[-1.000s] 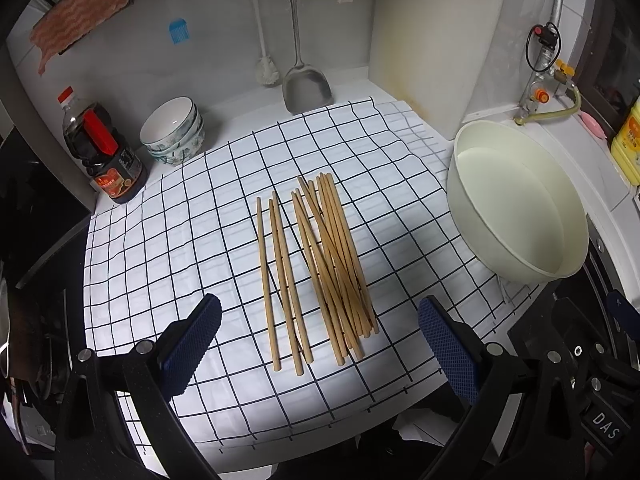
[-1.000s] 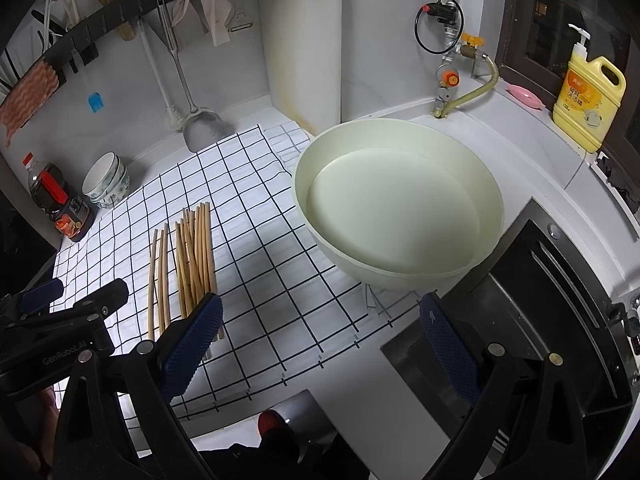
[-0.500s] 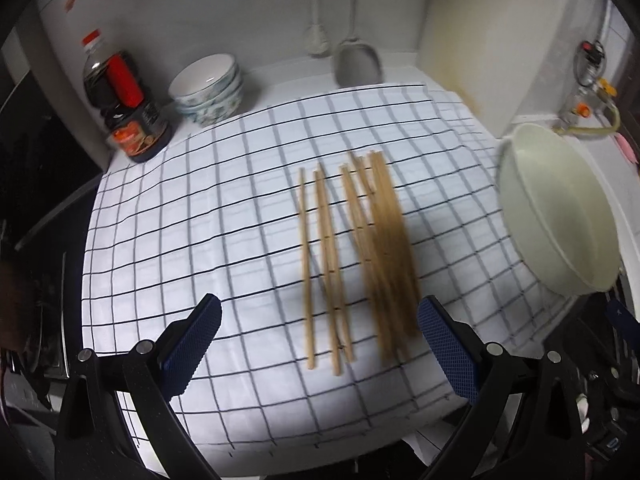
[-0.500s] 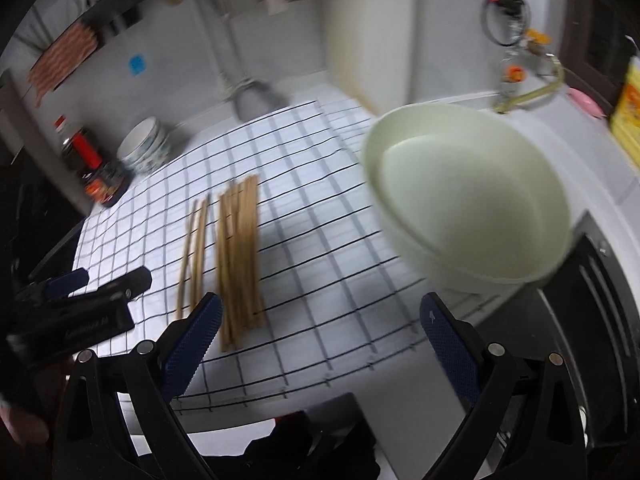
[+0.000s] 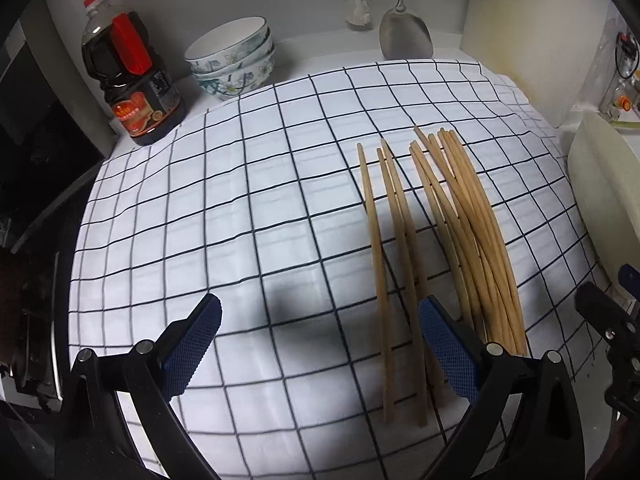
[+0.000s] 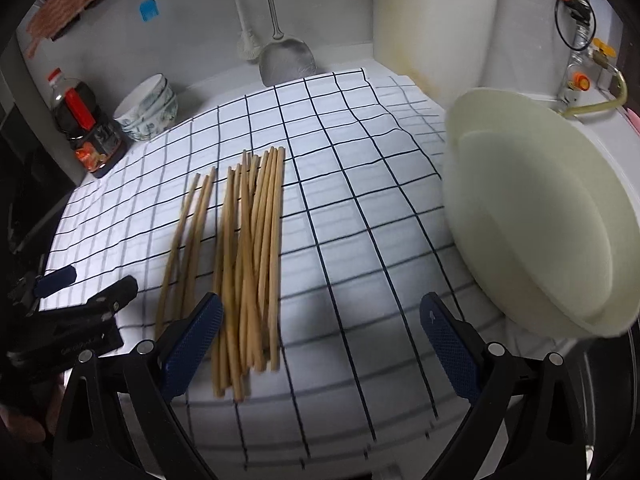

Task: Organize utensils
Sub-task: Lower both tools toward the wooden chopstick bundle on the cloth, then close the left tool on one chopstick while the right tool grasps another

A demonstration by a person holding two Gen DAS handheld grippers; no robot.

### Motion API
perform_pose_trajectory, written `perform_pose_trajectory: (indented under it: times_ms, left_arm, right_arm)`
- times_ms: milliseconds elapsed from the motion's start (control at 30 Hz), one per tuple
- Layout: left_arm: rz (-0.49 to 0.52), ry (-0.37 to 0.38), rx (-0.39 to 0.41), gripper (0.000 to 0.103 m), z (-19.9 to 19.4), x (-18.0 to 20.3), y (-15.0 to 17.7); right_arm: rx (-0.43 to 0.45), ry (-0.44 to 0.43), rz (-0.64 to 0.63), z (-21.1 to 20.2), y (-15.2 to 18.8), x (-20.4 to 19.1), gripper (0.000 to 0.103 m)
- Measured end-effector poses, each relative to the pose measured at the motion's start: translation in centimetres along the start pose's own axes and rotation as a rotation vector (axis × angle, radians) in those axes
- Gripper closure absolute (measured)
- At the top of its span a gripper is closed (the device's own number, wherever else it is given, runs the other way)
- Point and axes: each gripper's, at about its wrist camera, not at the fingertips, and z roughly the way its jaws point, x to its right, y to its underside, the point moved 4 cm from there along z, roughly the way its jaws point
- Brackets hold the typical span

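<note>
We see the chopsticks (image 5: 448,224) as pale wood, matt and smooth. They lie on a cloth (image 5: 224,216), white with dark grid lines, soft and a little wrinkled. The pads (image 5: 192,346) of the left gripper (image 5: 320,344) look like blue rubber with a fine rough texture, on black matt plastic arms. The basin (image 6: 536,216) seems smooth cream plastic. The spatula (image 5: 404,36) is dull grey metal, the bowls (image 5: 232,58) glossy ceramic.

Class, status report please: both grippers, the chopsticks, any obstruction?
Left gripper open, empty. Right gripper open, empty. Chopsticks loose on checked cloth. Nothing blocking.
</note>
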Motion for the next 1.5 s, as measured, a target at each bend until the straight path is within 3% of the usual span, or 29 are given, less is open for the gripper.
perform_pose_trajectory:
  times_ms: [100,400,1500]
  left_arm:
    - [-0.016,0.047,0.027,0.006,1.1,0.1,-0.5]
    - [-0.015,0.046,0.023,0.006,3.5,0.4,-0.8]
    - [-0.033,0.036,0.020,0.005,6.2,-0.6,-0.7]
  right_arm:
    - [-0.014,0.010,-0.003,1.9,-0.1,0.2,0.009]
    - [-0.040,0.068,-0.023,5.6,-0.4,0.6,0.009]
    - [0.007,0.155,-0.147,6.6,-0.8,0.3,0.009]
